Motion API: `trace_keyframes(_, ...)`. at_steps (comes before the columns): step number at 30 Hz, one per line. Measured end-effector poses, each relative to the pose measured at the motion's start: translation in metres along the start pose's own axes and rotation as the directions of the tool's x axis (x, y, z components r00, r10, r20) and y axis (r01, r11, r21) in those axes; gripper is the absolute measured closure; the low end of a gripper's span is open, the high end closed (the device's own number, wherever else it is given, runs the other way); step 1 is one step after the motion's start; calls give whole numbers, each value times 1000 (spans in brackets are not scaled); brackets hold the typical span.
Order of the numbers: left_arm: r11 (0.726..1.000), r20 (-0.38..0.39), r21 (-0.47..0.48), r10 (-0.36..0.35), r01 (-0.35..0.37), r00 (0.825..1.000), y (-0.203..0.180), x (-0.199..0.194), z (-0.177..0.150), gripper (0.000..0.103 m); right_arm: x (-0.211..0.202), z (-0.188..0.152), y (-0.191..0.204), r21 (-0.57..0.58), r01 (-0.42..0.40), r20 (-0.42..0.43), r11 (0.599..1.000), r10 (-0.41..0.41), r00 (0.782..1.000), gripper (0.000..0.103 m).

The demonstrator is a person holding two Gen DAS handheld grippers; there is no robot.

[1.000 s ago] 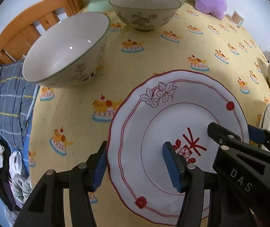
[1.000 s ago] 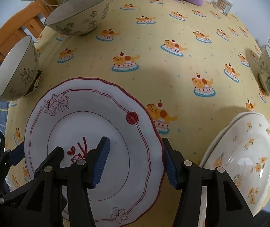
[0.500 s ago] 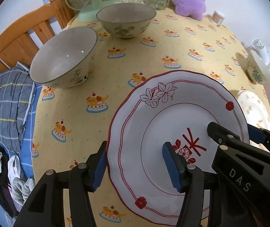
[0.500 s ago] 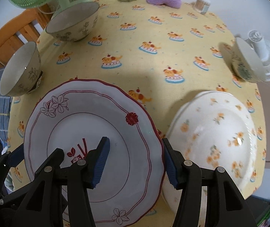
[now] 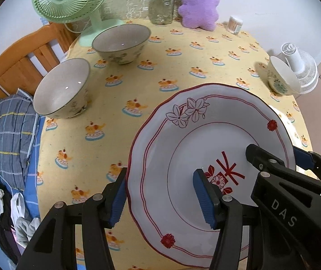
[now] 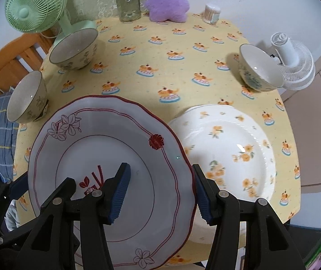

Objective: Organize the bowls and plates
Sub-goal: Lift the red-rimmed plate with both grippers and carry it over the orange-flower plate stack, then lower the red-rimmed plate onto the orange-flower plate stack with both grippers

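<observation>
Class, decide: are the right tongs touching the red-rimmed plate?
Touching. The right wrist view shows the right tongs clamped across the red-rimmed plate at its rim.

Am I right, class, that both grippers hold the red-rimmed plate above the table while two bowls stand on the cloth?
Not quite: three bowls stand there, as the right wrist view shows: two bowls on the left and one bowl by the white fan. Both grippers do hold the red-rimmed plate.

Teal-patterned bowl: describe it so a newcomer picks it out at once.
On the yellow cake-print tablecloth, look to the right edge, where a small white desk fan lies. The cream ceramic bowl with teal pattern leans against it, tilted; the other two bowls are grey-rimmed, far left.
</observation>
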State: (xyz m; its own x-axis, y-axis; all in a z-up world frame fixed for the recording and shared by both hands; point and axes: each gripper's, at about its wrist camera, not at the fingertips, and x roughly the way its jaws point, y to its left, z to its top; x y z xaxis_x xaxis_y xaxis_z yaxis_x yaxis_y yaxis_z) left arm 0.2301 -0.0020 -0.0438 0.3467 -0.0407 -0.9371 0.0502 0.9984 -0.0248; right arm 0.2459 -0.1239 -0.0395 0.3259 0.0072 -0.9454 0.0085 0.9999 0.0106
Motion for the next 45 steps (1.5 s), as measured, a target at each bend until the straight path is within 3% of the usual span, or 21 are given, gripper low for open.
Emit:
trace_keyframes(11,998,-6,-54,32,-33,999,-68,-1,0,45,0,5,-68,-89,-44,-15,995,43,999,44)
trace_keyframes(28,1000,-66,-25,-14,12,998,-146,36,-3,45,29,-4,-154,-57,-6,-82,998,1,997,44)
trace_keyframes(45,1000,-89,-29,0,-3,996,-159,58,3,44,54,3,-168,-63,-10,-121,998,2,993,45)
